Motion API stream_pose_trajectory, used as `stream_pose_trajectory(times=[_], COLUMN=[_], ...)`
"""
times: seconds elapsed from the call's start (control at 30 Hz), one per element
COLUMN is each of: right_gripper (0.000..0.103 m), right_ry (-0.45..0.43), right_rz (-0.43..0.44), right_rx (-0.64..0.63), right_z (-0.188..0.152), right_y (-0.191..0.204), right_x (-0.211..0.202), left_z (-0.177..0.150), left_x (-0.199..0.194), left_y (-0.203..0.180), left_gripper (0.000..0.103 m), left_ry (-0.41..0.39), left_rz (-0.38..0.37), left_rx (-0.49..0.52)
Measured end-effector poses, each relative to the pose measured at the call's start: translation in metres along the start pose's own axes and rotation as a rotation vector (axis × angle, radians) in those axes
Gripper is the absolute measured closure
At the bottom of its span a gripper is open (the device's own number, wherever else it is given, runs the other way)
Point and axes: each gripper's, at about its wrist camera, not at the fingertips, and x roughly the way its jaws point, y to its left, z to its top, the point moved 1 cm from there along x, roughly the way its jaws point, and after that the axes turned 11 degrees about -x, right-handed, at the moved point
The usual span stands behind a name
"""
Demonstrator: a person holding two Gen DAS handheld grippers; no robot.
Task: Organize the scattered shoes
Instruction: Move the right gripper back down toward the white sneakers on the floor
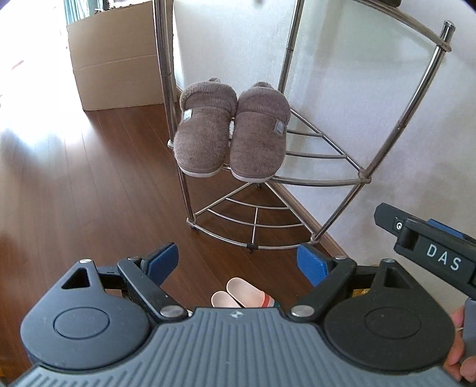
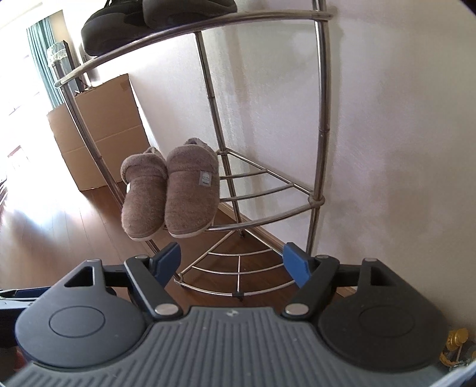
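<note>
Both claws stand spread with nothing between their blue pads: the left gripper and the right gripper each hang in the air in front of the rack, clear of the shoes. A pair of brown fuzzy slippers sits side by side on the middle shelf of the chrome corner rack, toes jutting over the curved front rail, the two touching along their inner edges (each has a small grey tag on its side). On the shelf above, in the right wrist view, lie dark shoes. The lowest shelf is bare wire. Below the left claw, pale pink slides lie on the dark wood floor. A cardboard box stands against the white wall, left of the rack.
</note>
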Motion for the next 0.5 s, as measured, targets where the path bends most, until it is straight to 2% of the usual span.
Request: stream_pose_trajectory(times=[0.17,0.27,0.4,0.5], right_gripper=[0.028,0.026,0.026,0.026], right_ry=[0.047,0.094,0.285,0.429], right_rz=[-0.005,0.008,-0.001,-0.003], right_rx=[-0.039,-0.076,-0.172,-0.204], right_z=[-0.013,-0.029,-0.082,-0.132], right_y=[0.001,0.002,0.009,0.02], right_x=[0.013,0.023,0.055,0.083], left_z=[-0.013,-0.033,-0.063,-0.091], left_x=[0.012,0.022,0.04,0.061], left_y=[0.017,0.049,0.104,0.161], left_gripper=[0.013,0.013,0.013,0.013], left_ry=[0.02,0.031,0.072,0.15], left_rz=[-0.013,0.017,0.088,0.145], left_rx=[0.006,0.023,0.028,-0.003])
